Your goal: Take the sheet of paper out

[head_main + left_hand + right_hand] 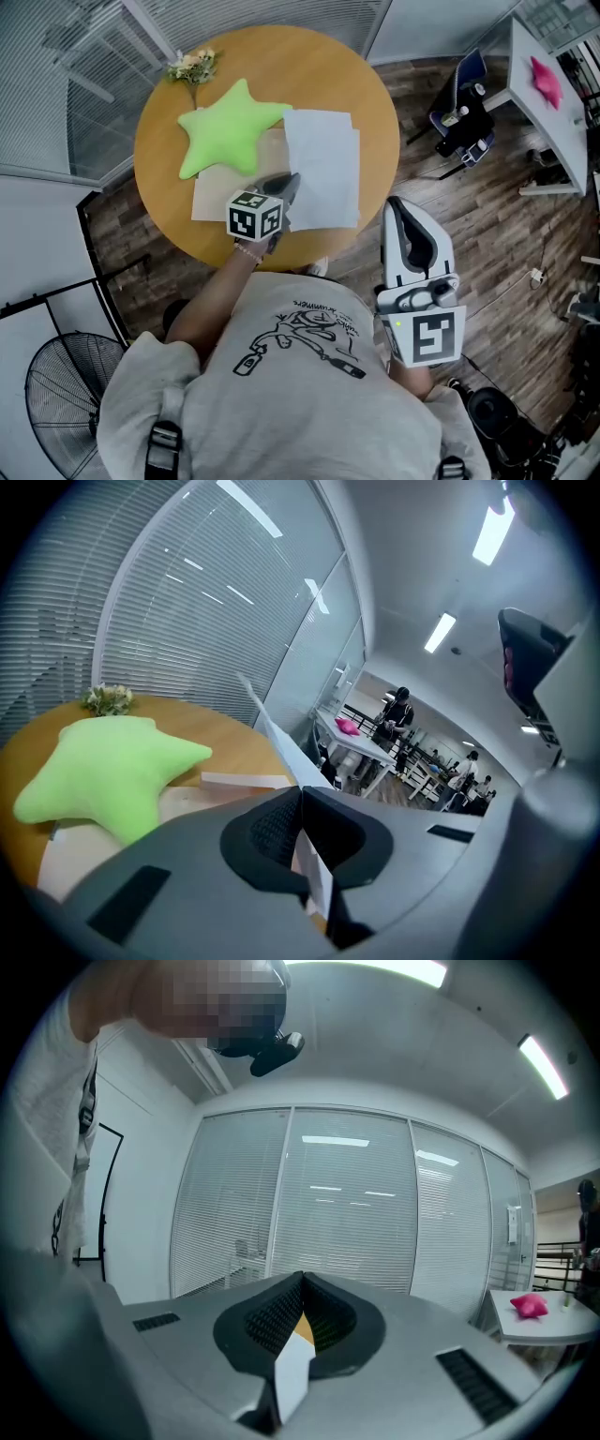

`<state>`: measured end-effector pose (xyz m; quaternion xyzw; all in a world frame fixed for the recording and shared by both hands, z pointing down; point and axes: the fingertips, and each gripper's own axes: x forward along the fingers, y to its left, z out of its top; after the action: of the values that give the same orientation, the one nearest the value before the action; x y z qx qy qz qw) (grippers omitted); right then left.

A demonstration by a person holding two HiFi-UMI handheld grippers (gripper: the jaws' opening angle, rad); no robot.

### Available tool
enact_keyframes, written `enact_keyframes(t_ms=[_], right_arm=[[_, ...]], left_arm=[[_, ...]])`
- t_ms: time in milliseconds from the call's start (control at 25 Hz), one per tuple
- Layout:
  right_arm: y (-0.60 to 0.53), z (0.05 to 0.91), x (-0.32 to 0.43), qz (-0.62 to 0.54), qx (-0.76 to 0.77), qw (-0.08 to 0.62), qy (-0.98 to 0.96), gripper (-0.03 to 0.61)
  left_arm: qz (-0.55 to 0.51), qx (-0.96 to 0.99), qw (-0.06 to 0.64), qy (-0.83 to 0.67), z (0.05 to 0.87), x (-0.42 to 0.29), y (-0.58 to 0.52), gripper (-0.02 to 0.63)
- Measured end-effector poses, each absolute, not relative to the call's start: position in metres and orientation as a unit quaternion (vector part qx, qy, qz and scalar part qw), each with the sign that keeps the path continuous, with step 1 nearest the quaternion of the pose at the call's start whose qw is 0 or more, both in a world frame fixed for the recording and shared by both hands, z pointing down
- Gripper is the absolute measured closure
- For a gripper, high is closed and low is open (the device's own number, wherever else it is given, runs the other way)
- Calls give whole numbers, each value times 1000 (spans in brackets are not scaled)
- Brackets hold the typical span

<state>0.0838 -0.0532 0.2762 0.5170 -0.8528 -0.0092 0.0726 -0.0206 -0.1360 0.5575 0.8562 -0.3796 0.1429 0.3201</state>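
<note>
Closest to you, the right tongs (395,204) hang just off the table's edge beside your chest. Their jaws are pressed together with nothing between the tips that I can make out, and they point at the blinds. Over the round table (309,66), the left tongs (292,180) are clamped on the near edge of the sheet of paper (323,164). Their own view shows the white edge running up out of the pinched pads.

The sheet lies on the right half of the tabletop. Its left margin overlaps a tan envelope (211,192) that sits under the green star cushion (230,131). I can't tell whether any of the sheet is tucked inside the envelope.

For the pull, I'd judge that a low, smooth draw toward you and to the right works best. You grip one edge only, so a jerk could tear the paper or let it slip. Lift just enough to clear the wood and steer away from the cushion. If the envelope starts to follow, bring the right tongs in to pin it.
</note>
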Motion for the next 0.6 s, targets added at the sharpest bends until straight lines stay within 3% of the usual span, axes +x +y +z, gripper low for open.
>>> enact_keyframes(t_ms=[600], right_arm=[[-53,279,79,-11,516,77,-853,569]], left_arm=[[110,866,288,-394,506,-36,-139,592]])
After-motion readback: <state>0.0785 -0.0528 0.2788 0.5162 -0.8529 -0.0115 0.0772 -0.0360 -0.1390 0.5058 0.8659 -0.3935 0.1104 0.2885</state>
